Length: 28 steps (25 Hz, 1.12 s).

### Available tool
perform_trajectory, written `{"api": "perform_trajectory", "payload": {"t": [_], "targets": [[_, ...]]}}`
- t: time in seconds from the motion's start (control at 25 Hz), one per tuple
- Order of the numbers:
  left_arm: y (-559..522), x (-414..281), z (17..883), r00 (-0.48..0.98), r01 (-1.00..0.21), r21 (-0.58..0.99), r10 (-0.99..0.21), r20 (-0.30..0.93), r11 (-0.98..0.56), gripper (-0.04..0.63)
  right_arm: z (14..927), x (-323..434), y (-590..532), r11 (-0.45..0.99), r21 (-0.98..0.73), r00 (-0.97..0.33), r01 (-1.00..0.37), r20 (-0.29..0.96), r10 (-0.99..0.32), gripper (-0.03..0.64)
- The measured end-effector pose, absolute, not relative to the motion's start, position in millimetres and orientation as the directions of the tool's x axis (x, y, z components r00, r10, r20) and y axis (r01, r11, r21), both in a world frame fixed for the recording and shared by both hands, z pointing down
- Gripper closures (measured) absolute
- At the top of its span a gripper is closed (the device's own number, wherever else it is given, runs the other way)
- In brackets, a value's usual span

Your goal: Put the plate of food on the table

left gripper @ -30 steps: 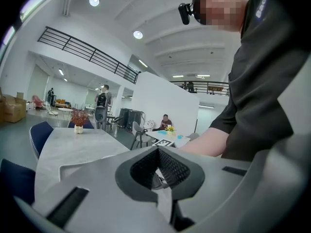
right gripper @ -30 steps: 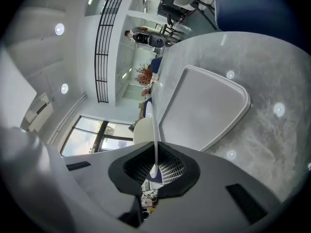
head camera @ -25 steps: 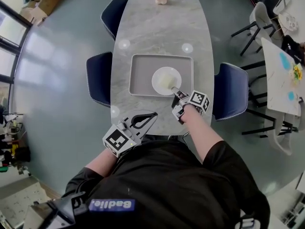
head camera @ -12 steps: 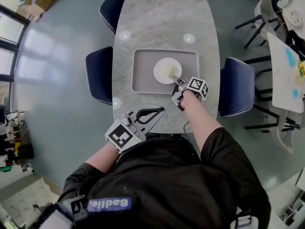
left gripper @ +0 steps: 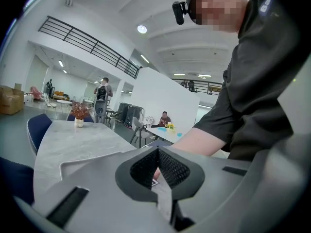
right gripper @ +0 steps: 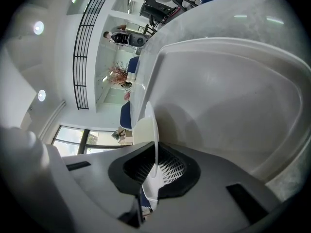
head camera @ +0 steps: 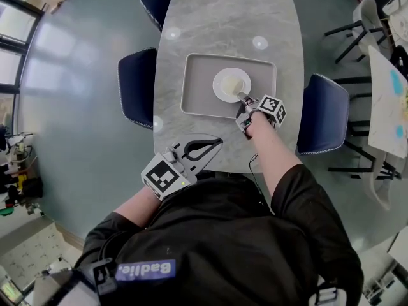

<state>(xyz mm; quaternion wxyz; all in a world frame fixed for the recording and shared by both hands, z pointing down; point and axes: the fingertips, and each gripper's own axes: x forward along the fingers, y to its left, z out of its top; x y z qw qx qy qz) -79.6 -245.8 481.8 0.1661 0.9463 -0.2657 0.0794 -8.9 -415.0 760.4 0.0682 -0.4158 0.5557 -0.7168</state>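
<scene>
Holding the left claw [head camera: 213,146] at 7 o'clock from the grey tray [head camera: 197,88], over the near edge of the pale marbled surface [head camera: 217,24]. Pressing its jaws together, with nothing between them. Leaving one dark blue chair [head camera: 137,85] at 9 o'clock of the surface.

Seeing the white plate [head camera: 221,87] inside the tray, a little toward its 3 o'clock side, with a pale piece of food [head camera: 234,83] in the middle. Pinching the plate's thin rim at 5 o'clock with the right claw [head camera: 244,99], jaws almost together around it. Not being able to tell if the plate is touching the tray or slightly raised.
</scene>
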Motion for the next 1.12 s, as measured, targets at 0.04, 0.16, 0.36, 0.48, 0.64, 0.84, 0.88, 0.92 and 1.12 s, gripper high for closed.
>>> {"api": "perform_trajectory", "payload": {"t": [0.04, 0.16, 0.36, 0.48, 0.64, 0.84, 0.88, 0.92, 1.12], "targets": [[-245.6, -80.3, 482.7, 0.845, -0.531, 0.276, -0.479, 0.238, -0.801, 0.589, 761.4, -8.7, -415.4, -0.371, -0.849, -0.641, -0.375, 0.527, -0.558, 0.597], [-246.2, -84.2, 485.8, 0.837, -0.545, 0.278, -0.49, 0.245, -0.791, 0.589, 764.7, -8.3, -417.3, -0.37, -0.835, -0.626, -0.408, 0.551, -0.552, 0.597], [-247.9, -91.3, 493.1, 0.818, -0.571, 0.274, -0.511, 0.263, -0.774, 0.589, 771.2, -10.2, -417.9, -0.396, -0.815, -0.627, -0.423, 0.578, -0.521, 0.587], [-248.0, -92.5, 495.4, 0.814, -0.578, 0.292, -0.516, 0.265, -0.762, 0.589, 772.9, -10.1, -418.3, -0.407, -0.8, -0.629, -0.441, 0.599, -0.495, 0.506], [-246.9, -93.6, 497.2, 0.816, -0.577, 0.294, -0.518, 0.258, -0.762, 0.589, 772.5, -8.3, -418.2, -0.417, -0.771, -0.607, -0.482, 0.636, -0.476, 0.494], [-248.9, -95.1, 495.5, 0.808, -0.588, 0.295, -0.532, 0.253, -0.753, 0.589, 771.1, -9.3, -415.6, -0.418, -0.755, -0.607, -0.505, 0.655, -0.45, 0.469], [-250.0, -96.5, 494.8, 0.804, -0.594, 0.297, -0.536, 0.257, -0.748, 0.589, 770.2, -9.8, -415.6, -0.42, -0.755, -0.61, -0.504, 0.655, -0.446, 0.462], [-250.8, -97.8, 494.3, 0.8, -0.599, 0.297, -0.541, 0.26, -0.743, 0.589, 769.2, -10.3, -415.7, -0.424, -0.756, -0.613, -0.499, 0.653, -0.444, 0.451], [-249.1, -98.0, 492.3, 0.8, -0.599, 0.305, -0.545, 0.25, -0.74, 0.589, 767.0, -5.4, -409.9, -0.44, -0.762, -0.626, -0.476, 0.644, -0.439, 0.423]]}}
